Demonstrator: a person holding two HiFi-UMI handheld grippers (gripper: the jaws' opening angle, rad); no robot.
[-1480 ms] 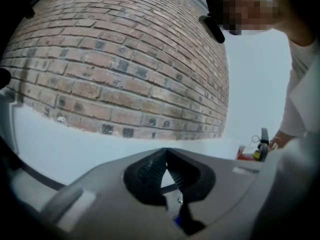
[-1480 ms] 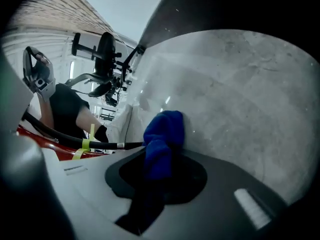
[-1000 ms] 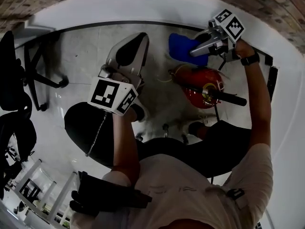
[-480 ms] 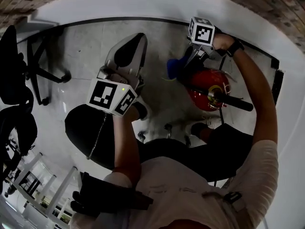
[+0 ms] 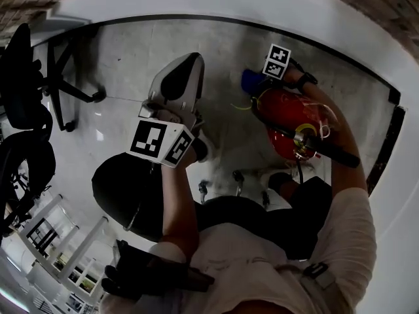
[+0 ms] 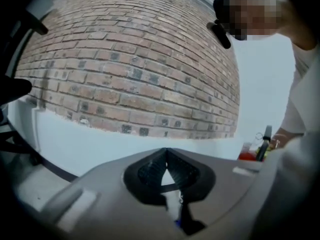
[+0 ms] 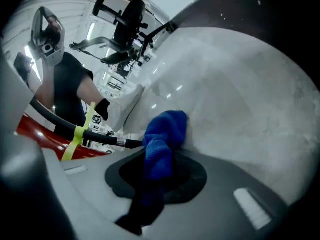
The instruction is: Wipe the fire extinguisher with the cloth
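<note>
Two hand-held grippers are up over a grey floor (image 5: 131, 64), one in each of the person's hands. Its jaws closed on a bunched blue cloth (image 7: 167, 129), the right gripper (image 7: 159, 164) is at the far right, and the loose end of the cloth sticks out past the tips. In the head view the cloth sits at the far left edge of the red fire extinguisher (image 5: 288, 116), just beside its body; whether the two touch cannot be told. The extinguisher is on the floor at the right, near the person's dark-trousered legs (image 5: 262, 208), with its black hose (image 7: 55, 121) crossing the red body and a strip of yellow tape (image 7: 75, 136) wrapped on the hose. Held left of centre and well apart from the extinguisher, the left gripper (image 6: 165, 153) has its jaws brought together at the tips with nothing between them, and points toward a brick wall (image 6: 125, 74) above a white skirting. Black office chairs (image 5: 23, 103) stand at the far left.
</note>
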